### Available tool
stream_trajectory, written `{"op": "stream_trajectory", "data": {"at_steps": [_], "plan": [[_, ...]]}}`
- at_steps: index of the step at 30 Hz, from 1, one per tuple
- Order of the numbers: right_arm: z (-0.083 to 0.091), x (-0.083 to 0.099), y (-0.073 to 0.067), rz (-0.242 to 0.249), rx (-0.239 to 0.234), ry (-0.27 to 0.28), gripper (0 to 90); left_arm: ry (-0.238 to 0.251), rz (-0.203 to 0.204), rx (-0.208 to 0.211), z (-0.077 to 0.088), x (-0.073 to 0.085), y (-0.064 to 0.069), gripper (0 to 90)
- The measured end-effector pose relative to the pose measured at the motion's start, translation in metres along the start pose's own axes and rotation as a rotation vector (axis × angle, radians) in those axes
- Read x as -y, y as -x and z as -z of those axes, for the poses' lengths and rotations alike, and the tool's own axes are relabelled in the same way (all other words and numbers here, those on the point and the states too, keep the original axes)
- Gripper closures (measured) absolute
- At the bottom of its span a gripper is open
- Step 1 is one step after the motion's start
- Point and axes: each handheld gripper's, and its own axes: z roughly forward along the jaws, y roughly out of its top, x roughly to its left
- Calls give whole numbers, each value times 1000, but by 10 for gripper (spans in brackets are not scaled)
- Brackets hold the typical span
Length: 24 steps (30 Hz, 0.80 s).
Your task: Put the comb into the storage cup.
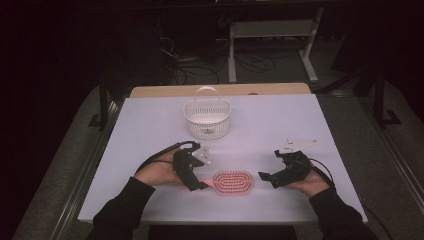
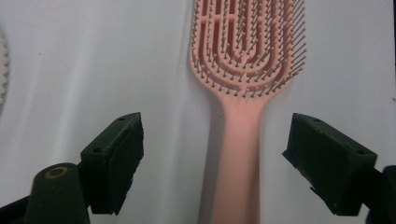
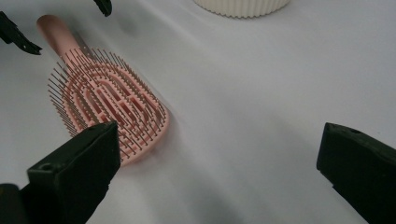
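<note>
A pink paddle hairbrush (image 1: 233, 183) lies bristles up on the white table, its handle pointing left. My left gripper (image 1: 201, 173) is at the handle end. In the left gripper view its two black jaws stand on either side of the handle (image 2: 238, 154), with a gap on each side, so the left gripper (image 2: 215, 154) is open. My right gripper (image 1: 269, 165) rests just right of the brush head, open and holding nothing. In the right gripper view the brush (image 3: 107, 98) lies ahead of that gripper's left jaw, and the right gripper (image 3: 224, 168) spans bare table.
A white slotted basket (image 1: 207, 117) with a raised handle stands at the middle back of the table (image 1: 280, 120); its base shows in the right gripper view (image 3: 243, 5). A wooden edge runs behind the white surface. Dark floor, cables and a frame lie beyond.
</note>
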Motion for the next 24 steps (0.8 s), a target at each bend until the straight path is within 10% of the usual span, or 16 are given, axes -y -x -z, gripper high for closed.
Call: {"op": "stream_trajectory", "data": {"at_steps": [24], "plan": [[1, 0, 1, -3, 0, 3, 0, -151, -74, 50, -20, -14, 5, 459]]}}
